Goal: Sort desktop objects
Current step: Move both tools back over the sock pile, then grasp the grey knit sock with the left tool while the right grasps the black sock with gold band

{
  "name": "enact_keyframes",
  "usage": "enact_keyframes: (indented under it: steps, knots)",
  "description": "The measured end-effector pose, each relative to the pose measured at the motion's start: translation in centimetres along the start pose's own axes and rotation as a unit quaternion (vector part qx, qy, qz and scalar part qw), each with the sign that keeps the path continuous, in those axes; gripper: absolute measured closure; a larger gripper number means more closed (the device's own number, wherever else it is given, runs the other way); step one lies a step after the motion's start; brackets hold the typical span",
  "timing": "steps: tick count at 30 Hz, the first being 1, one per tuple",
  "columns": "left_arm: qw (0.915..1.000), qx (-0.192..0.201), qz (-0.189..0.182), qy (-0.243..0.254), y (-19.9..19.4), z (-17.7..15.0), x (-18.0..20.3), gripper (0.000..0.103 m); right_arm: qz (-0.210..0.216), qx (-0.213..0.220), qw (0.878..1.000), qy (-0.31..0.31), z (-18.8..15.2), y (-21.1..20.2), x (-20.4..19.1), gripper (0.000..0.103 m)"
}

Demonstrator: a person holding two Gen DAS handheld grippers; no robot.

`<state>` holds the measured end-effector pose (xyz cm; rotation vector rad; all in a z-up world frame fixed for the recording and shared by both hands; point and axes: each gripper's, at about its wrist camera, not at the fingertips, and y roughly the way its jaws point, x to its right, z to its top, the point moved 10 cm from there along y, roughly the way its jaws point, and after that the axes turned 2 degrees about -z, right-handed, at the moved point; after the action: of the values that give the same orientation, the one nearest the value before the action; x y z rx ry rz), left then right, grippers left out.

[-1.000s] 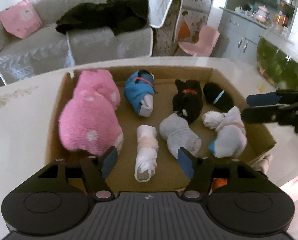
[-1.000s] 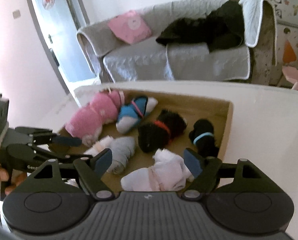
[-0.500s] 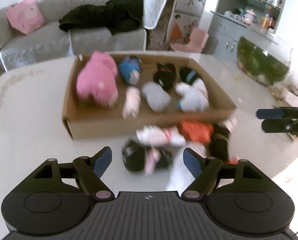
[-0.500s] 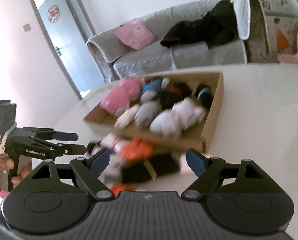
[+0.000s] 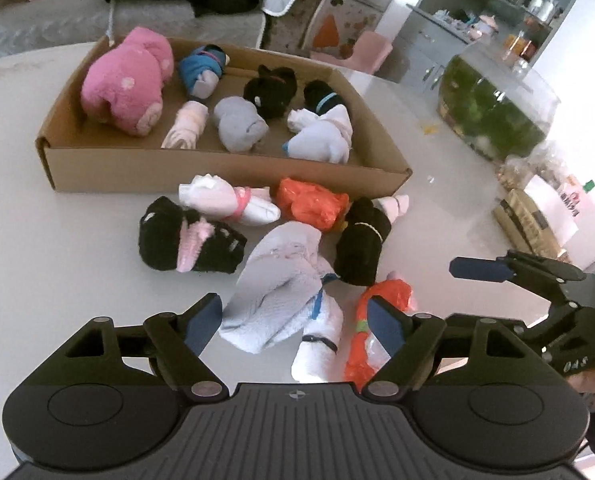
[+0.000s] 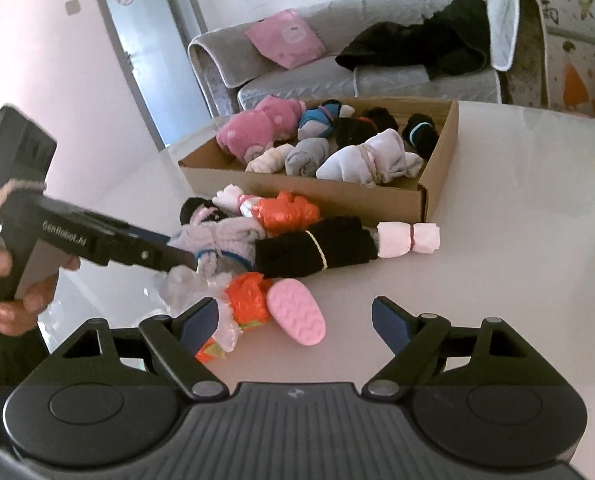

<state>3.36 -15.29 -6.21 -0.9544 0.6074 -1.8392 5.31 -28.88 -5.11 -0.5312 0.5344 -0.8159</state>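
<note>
A pile of rolled sock bundles lies on the white table just in front of the cardboard box [image 5: 225, 172], which already holds several. The left gripper [image 5: 295, 316] hangs spread and empty over the pale blue bundle [image 5: 281, 284], its long axis running away toward the box. The right gripper [image 6: 295, 320], also spread and empty, sits farther off beside the pile.

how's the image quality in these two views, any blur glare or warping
Left wrist view: sharp centre, the cardboard box bows from fisheye warp, bright glare on the table at right, black vignette in the corners. Right wrist view: pinkish washed-out cast, the doorway leans from the same warp, the sofa is soft.
</note>
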Motion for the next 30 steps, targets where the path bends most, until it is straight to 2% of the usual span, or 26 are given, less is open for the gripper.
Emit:
enact_keyframes:
  steps: [5,9,11,14,17,19,24,30]
  knots:
    - [0.9996,-0.005,0.01,-0.028,1.4,0.6,-0.2,0.019,0.0,0.004,1.0,0.0,-0.1,0.0,0.3,0.021]
    - [0.9987,-0.007,0.045,-0.025,2.1,0.3,-1.1,0.02,0.003,0.009,1.0,0.008,0.0,-0.1,0.8,0.021]
    - [0.9982,-0.001,0.051,-0.03,2.0,0.4,-1.5,0.02,0.006,0.013,1.0,0.021,0.4,-0.1,1.1,0.021]
    - [0.9974,0.003,0.056,-0.046,1.7,0.6,-2.3,0.025,0.012,0.019,0.998,0.056,1.2,0.3,1.8,0.02]
    - [0.9973,0.004,0.062,-0.04,1.5,0.7,-2.7,0.034,0.007,0.028,0.996,0.085,2.3,1.0,2.2,0.02]
    - [0.9978,0.004,0.053,-0.04,1.4,0.7,-2.5,0.038,-0.001,0.03,0.995,0.092,2.9,1.8,2.1,0.02]
    - [0.9995,0.0,0.014,-0.029,1.8,0.5,-1.1,0.038,-0.015,0.018,0.994,0.104,3.3,3.7,1.6,0.02]
    - [0.9998,0.002,0.007,-0.019,2.5,0.8,-0.6,0.038,-0.045,0.003,0.991,0.125,2.8,5.5,2.0,0.02]
